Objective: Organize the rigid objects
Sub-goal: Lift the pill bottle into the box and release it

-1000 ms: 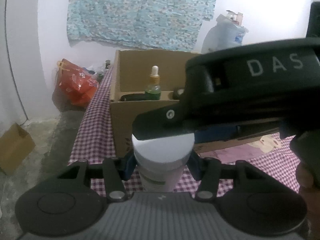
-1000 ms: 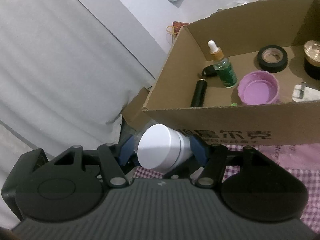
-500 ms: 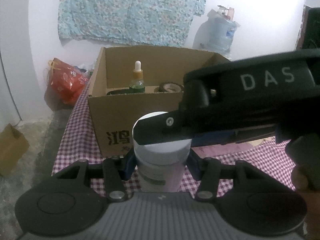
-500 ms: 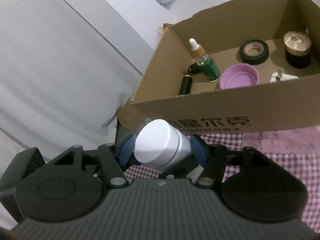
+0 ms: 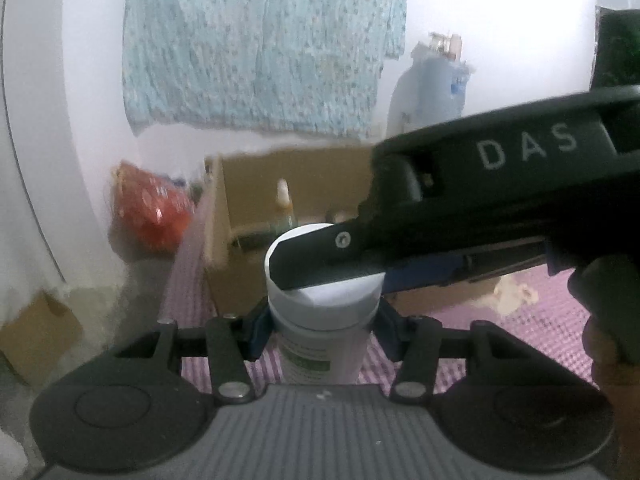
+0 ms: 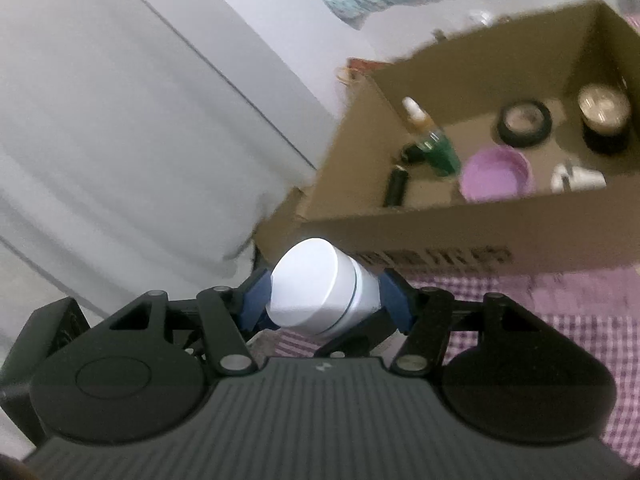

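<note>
White-capped bottle (image 5: pixel 326 312) between both tools' pads

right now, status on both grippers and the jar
Left gripper and right gripper both shut on white-lidded jar. Jar short of cardboard box, above checked cloth. Nothing between.

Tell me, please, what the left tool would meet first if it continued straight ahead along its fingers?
Probably the near wall of the cardboard box, just beyond the white jar it holds; depth is unclear.
</note>
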Tool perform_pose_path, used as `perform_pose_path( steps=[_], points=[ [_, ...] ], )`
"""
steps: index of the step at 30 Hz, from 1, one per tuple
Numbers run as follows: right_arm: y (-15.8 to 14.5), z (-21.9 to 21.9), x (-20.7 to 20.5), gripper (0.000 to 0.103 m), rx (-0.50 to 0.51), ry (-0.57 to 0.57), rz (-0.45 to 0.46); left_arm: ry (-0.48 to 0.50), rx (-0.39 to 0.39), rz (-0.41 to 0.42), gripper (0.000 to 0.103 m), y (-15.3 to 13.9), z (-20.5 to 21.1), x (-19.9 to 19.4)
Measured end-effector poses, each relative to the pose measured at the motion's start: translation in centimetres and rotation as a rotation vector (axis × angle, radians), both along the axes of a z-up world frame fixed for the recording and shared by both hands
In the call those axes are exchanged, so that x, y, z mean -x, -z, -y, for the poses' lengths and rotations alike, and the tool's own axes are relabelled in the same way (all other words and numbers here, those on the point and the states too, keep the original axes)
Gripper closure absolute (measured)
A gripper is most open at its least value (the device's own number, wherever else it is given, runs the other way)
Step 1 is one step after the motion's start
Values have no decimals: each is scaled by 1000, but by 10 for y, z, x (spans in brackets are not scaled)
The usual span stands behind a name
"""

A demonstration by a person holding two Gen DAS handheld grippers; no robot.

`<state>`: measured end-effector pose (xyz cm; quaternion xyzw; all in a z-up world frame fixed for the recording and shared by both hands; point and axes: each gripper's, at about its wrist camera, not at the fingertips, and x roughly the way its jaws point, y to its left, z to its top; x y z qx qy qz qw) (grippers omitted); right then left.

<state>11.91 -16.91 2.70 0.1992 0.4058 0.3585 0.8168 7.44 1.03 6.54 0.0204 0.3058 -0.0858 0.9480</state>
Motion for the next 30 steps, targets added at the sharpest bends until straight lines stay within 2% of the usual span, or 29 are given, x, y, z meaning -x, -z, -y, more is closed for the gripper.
perform_pose_path(
  steps=[8,14,20,25,30],
  points=[
    [-68,17,-16,42,-35,-15,165,66,-10,131,49,-59,19,-27],
    [-93,59,-52,42,-5,68,217,175,49,121,49,-70,59,-81],
    [-78,112,-93,41,29,165,170,255,83,37,49,-50,102,-129],
    [-37,146,-115,41,33,218,105,293,78,-65,49,-23,128,-162],
    [0,164,-120,41,32,235,45,312,73,-146,49,6,140,-177]
  ],
)
